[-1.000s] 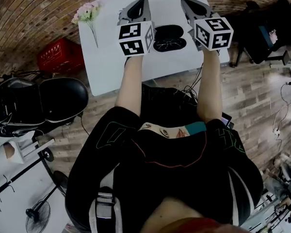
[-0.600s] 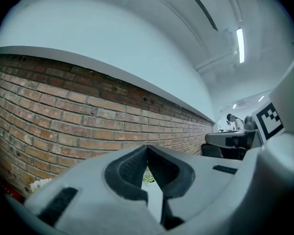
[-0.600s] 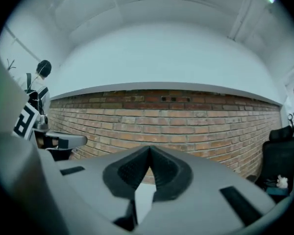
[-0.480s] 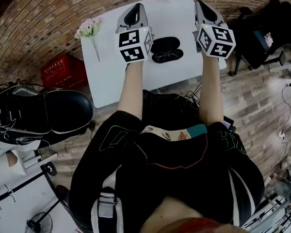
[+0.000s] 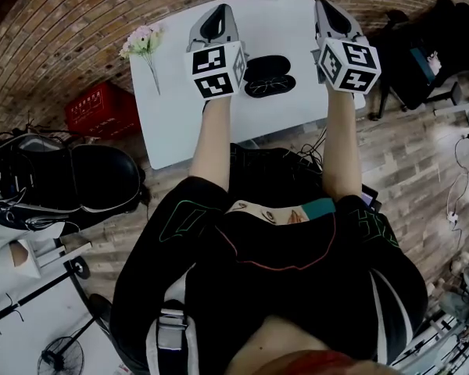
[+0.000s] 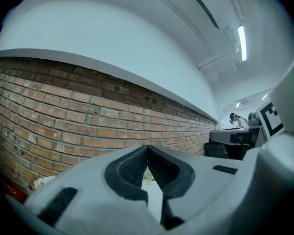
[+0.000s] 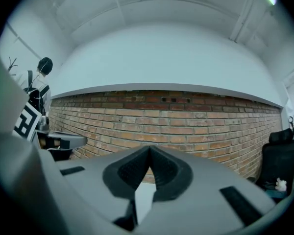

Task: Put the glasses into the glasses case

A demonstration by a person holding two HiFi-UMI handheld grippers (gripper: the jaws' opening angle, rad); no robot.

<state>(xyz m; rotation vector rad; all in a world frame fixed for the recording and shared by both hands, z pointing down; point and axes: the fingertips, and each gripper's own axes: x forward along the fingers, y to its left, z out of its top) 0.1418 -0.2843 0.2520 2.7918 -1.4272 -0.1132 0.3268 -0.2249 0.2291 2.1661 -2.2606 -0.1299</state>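
Glasses (image 5: 270, 86) by case (image 5: 266, 65), pink flowers (image 5: 143, 39) apart

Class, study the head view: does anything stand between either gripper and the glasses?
Nothing visible does. The glasses lie on the white table beside the glasses case, between the shut, empty left gripper and right gripper.

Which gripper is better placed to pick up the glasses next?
Left, narrowly: the left gripper sits closer beside the glasses; the right gripper is out by the table edge. Both shut, empty.
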